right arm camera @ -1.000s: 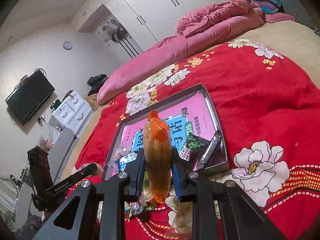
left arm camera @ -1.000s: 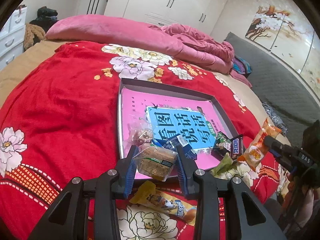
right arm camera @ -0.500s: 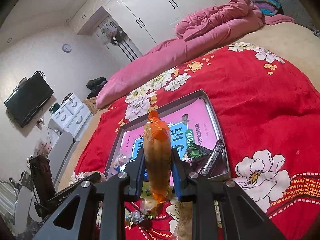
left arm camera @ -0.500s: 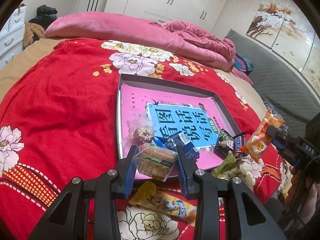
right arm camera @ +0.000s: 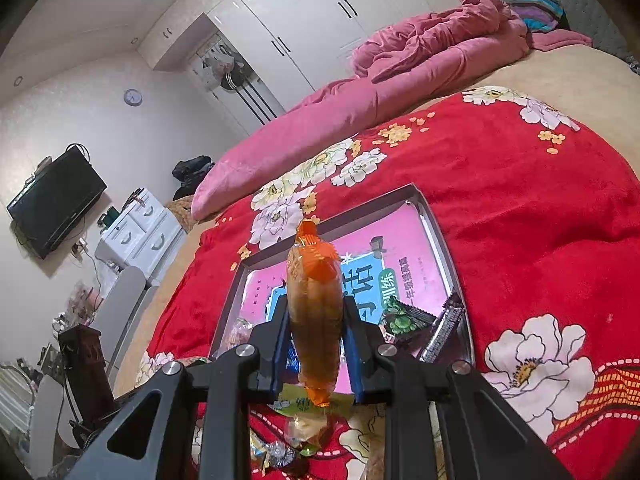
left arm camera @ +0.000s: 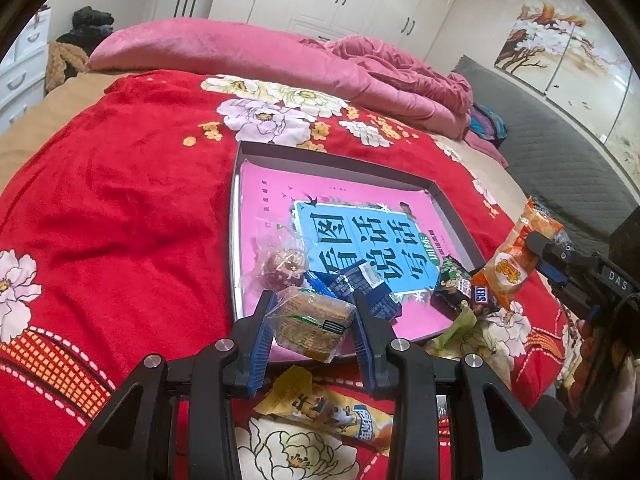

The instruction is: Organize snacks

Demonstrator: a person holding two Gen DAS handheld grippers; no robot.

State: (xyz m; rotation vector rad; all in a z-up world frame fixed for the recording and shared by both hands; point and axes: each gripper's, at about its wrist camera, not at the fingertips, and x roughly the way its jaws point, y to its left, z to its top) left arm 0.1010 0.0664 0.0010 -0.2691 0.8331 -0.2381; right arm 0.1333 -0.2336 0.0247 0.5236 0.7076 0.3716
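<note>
The left gripper [left arm camera: 314,322] is clenched on a clear-wrapped cracker pack [left arm camera: 312,328], its blue pads pressing both sides, held above the near edge of the tray [left arm camera: 336,160]. The tray lies on the red blanket [left arm camera: 120,200] just ahead of the fingers, a pink book [left arm camera: 360,232] lining its floor. Ahead of the pack, inside the tray, sit a clear bag of red candy [left arm camera: 282,266] and a blue wafer pack [left arm camera: 360,284]; to the right, at the tray's near corner, a green packet [left arm camera: 454,280] and a Snickers bar [left arm camera: 478,294]. Below the fingers a yellow snack bag [left arm camera: 324,410] lies on the blanket.

The right gripper [right arm camera: 316,340] grips an orange bun pack [right arm camera: 316,300] standing upright between its pads, over the tray's [right arm camera: 440,240] near rim. From the left view this pack [left arm camera: 514,260] hangs to the right of the tray
</note>
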